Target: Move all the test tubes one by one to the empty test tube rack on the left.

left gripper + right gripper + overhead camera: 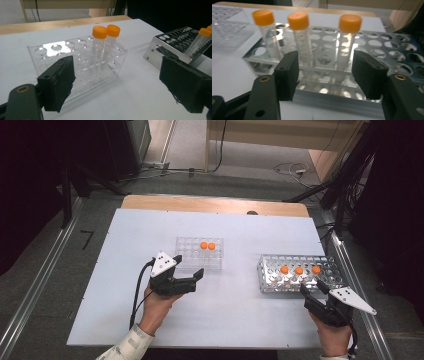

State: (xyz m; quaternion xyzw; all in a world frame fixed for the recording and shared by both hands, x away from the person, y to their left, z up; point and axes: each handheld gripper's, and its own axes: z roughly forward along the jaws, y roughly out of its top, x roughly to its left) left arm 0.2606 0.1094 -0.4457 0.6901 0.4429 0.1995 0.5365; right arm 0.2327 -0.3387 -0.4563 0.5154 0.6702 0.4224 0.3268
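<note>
The white board [150, 320] covers nearly all of the wooden table [215, 203], whose bare wood shows only as a strip along the far edge. On the board, near its right edge and about halfway between far and near edges, lies the metal rack [270, 281], a perforated steel block standing at a slight angle to the board's sides. Near the board's middle, a little toward the far edge, sits the clear plastic rack [187, 257], well apart from the metal one. The left gripper [197, 278] rests just beside the near side of the clear rack, its jaws spread wide with nothing between them; in the left gripper view the two black pads frame that rack without touching it. The right gripper [313, 289] sits at the near right corner of the metal rack, jaws apart and empty, the pads standing short of the tubes in the right gripper view. Three orange-capped tubes [299, 270] stand upright in a row in the metal rack, along its middle. Two more orange-capped tubes [207, 246] stand side by side, caps nearly touching, in the far right part of the clear rack.
</note>
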